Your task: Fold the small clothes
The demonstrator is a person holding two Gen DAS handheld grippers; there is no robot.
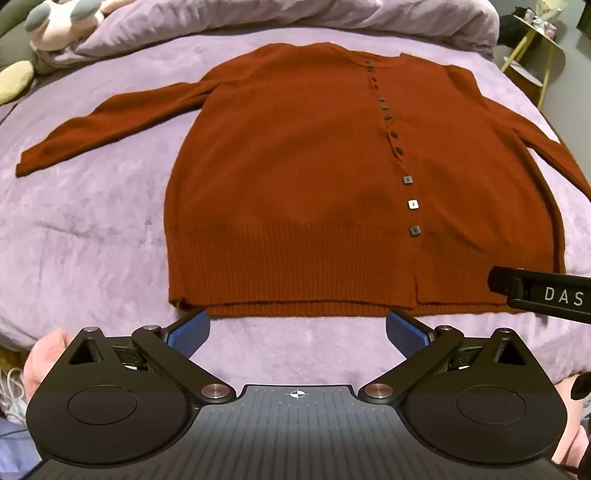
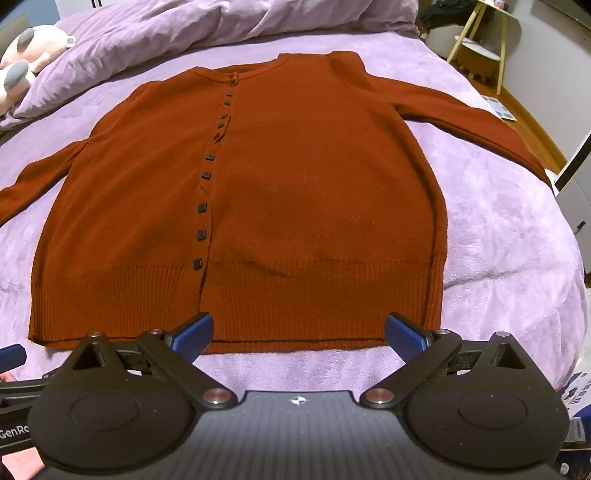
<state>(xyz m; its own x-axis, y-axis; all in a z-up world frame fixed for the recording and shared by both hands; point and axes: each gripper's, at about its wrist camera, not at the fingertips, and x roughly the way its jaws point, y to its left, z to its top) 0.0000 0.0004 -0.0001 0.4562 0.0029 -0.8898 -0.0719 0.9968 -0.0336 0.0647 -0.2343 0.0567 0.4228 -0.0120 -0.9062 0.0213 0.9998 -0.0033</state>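
Observation:
A rust-red buttoned cardigan (image 1: pixel 295 177) lies flat on the purple bed, front up, both sleeves spread out to the sides, hem nearest me. In the right wrist view the same cardigan (image 2: pixel 295 206) fills the middle. My left gripper (image 1: pixel 297 332) hovers open just short of the hem, nothing between its blue pads (image 1: pixel 190 334). The right gripper (image 2: pixel 299 336) is open too, its tips over the ribbed hem, holding nothing. Part of the right gripper's black body (image 1: pixel 543 295) shows at the right edge of the left wrist view.
A purple blanket (image 1: pixel 92 229) covers the bed, with a bunched duvet (image 2: pixel 207 26) and a plush toy (image 1: pixel 62 22) at the far end. A small yellow-legged side table (image 2: pixel 480 48) stands past the far right corner. The bed's right edge drops to the floor.

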